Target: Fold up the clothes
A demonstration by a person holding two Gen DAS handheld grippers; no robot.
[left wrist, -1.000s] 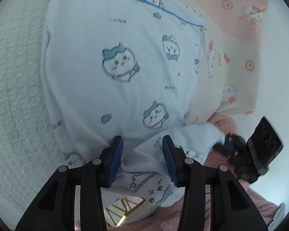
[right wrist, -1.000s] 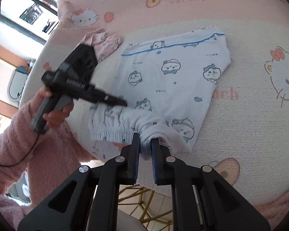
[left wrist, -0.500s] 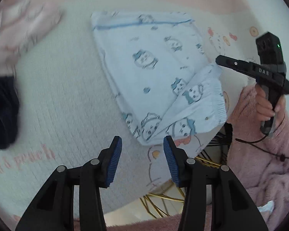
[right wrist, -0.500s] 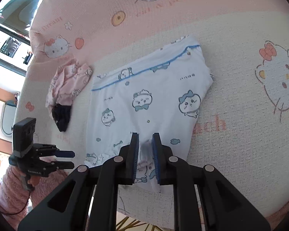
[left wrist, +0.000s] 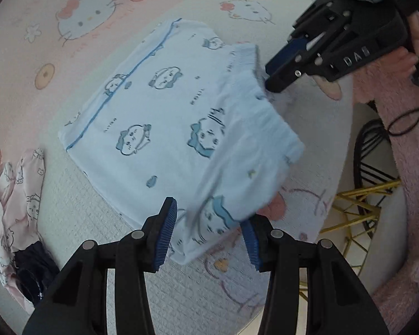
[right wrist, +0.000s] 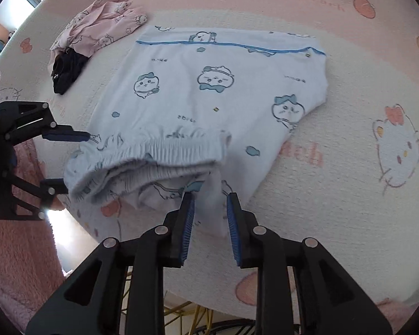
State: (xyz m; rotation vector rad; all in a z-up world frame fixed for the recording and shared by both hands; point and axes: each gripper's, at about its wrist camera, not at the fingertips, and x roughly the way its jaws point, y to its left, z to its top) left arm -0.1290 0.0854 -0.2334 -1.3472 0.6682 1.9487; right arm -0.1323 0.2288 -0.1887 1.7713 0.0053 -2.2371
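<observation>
While the light-blue printed garment (right wrist: 209, 95) lay spread across the cat-patterned pink-and-cream table cover (right wrist: 363, 195), its elastic waistband end (right wrist: 153, 153) was lifted and doubled back toward the middle, bunched and blurred at the near edge of the table. And look at the right gripper (right wrist: 209, 217): its blue-padded jaws stood apart, with a fold of the blue fabric hanging loosely between them, near the pads but not pinched. Over on the other side, the left gripper (left wrist: 206, 240) was open too, jaws spread wide, the raised corner of the garment (left wrist: 181, 106) sitting between and just above its pads (left wrist: 164, 237); whether cloth touched either pad could not be told through the blur. From the left wrist view, the right gripper (left wrist: 279, 75) showed at the far end of the waistband (left wrist: 245, 64), its tips right at the fabric's edge, gripped by a hand (left wrist: 416, 44) above a fluffy pink sleeve (left wrist: 399, 139). Off to the side, a crumpled pink printed garment (right wrist: 103, 25) rested on the cover with a small dark piece of clothing (right wrist: 65, 69) touching it, well apart from the blue one. Gold table legs (left wrist: 357, 203) showed below the cover's edge.
</observation>
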